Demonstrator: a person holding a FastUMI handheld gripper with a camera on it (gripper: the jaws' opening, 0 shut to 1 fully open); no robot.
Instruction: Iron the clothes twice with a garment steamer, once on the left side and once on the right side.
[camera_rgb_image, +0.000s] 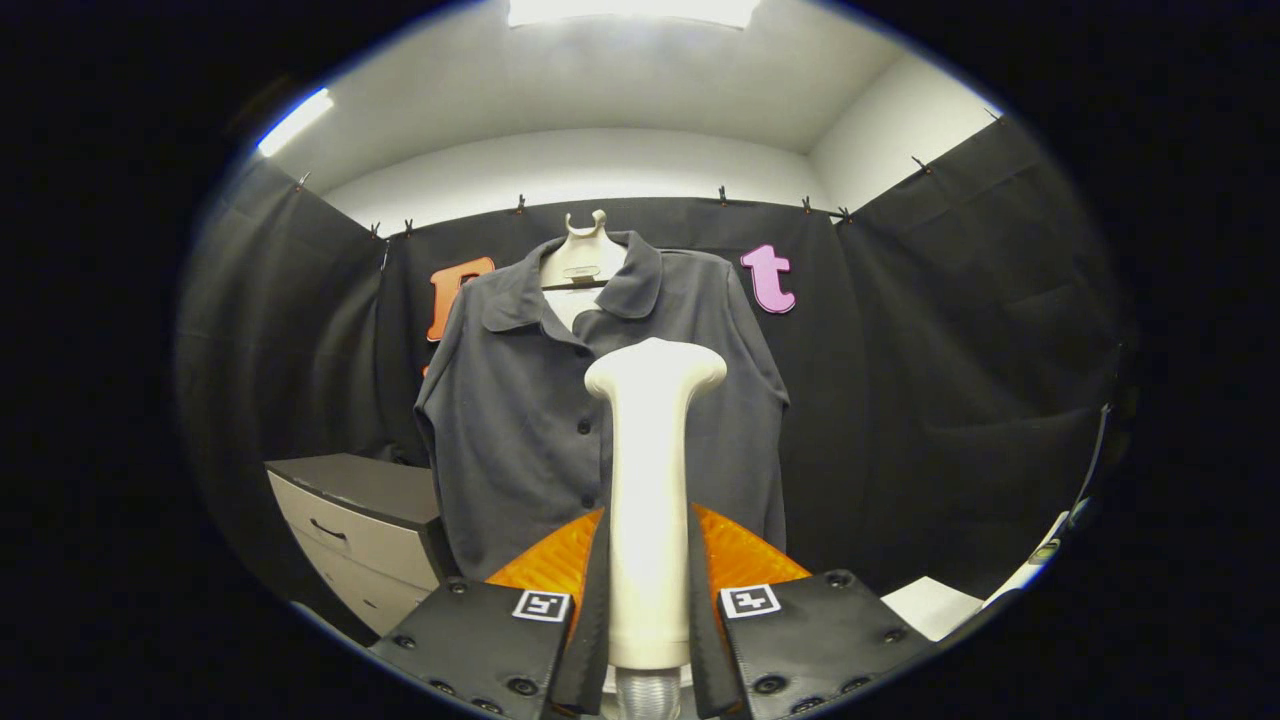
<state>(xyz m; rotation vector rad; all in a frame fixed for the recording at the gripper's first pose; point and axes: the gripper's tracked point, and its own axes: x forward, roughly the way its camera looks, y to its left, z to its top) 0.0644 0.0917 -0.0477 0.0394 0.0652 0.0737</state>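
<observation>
A dark grey button-up shirt (520, 420) hangs on a pale hanger (584, 262) against the booth's back wall, facing me. A cream garment steamer (650, 480) stands upright between the fingers, its handle clamped from both sides and its wide head (655, 368) level with the shirt's chest. My gripper (648, 590) is shut on the steamer's handle. The steamer head sits in front of the shirt's middle buttons, some way short of the fabric. The steamer's lower end with a ribbed hose (647, 692) shows below the fingers.
A grey drawer cabinet (360, 520) stands low to the left of the shirt. A white surface (930, 605) lies low on the right. Black cloth walls close in the back and both sides.
</observation>
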